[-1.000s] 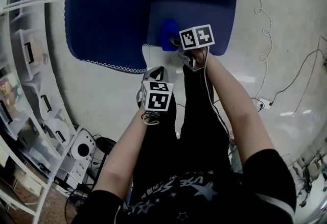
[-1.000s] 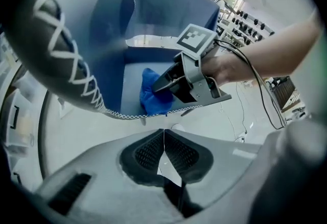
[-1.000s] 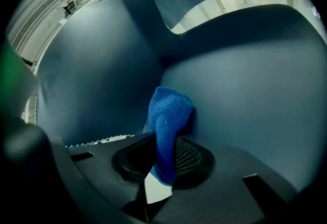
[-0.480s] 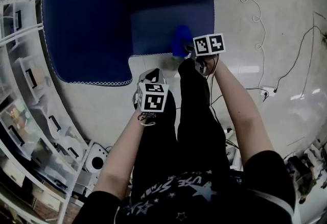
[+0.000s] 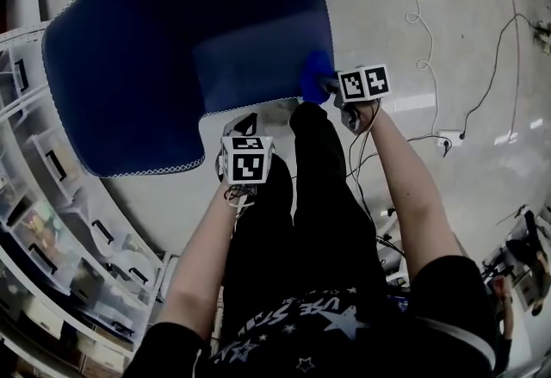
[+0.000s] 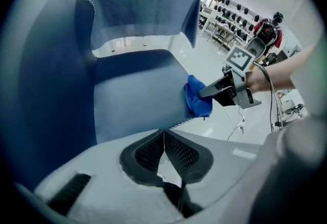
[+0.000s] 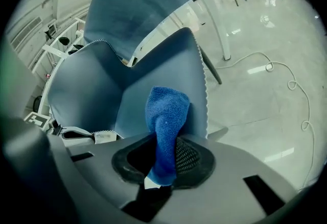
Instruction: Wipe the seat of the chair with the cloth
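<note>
The blue chair seat (image 5: 258,32) lies ahead of me, with a blue side panel (image 5: 112,83) to its left. A blue cloth (image 5: 315,75) rests at the seat's near right corner, and my right gripper (image 5: 327,90) is shut on it. In the right gripper view the cloth (image 7: 166,121) hangs out from between the jaws of the right gripper (image 7: 161,167), over the seat (image 7: 163,75). My left gripper (image 5: 245,122) hovers just off the seat's front edge, shut and holding nothing. The left gripper view shows the left gripper (image 6: 163,141), the seat (image 6: 133,85), the cloth (image 6: 196,96) and the right gripper (image 6: 217,90).
Loose cables (image 5: 413,15) trail over the shiny floor to the right of the chair. Shelves with storage bins (image 5: 34,195) line the left side. My legs in black trousers (image 5: 301,195) stand close to the seat's front edge. A white chair leg (image 7: 217,19) rises behind.
The right gripper has dragged the cloth rightward along the seat's front part, from near its left side to its right corner. The left gripper stayed by the front edge.
</note>
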The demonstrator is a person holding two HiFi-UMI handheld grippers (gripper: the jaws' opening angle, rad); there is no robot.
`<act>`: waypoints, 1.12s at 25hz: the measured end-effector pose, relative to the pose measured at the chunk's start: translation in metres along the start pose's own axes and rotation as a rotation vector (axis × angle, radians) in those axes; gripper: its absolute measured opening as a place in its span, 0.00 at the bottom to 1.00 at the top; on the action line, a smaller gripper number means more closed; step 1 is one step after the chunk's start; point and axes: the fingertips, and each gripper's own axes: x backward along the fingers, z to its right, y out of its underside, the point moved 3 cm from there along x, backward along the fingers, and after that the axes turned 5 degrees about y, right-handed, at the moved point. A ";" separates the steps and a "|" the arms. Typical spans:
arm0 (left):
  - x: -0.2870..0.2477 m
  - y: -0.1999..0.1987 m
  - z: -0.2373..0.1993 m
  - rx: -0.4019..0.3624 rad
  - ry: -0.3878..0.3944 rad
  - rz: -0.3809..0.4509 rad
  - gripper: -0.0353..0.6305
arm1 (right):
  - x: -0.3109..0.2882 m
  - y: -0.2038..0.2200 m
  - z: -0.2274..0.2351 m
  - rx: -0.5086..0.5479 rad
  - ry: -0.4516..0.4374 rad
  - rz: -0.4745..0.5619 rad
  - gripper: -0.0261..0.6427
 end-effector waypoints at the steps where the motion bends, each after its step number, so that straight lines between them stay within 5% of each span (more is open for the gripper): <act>1: -0.002 -0.003 0.000 0.002 -0.003 0.002 0.08 | 0.004 0.000 0.005 0.001 0.005 0.001 0.15; 17: 0.030 -0.064 0.015 0.045 -0.035 0.106 0.08 | 0.069 -0.033 0.005 -0.038 -0.013 0.077 0.14; 28: 0.135 -0.099 0.022 0.000 -0.011 0.293 0.08 | 0.165 -0.067 -0.103 -0.046 -0.072 0.350 0.14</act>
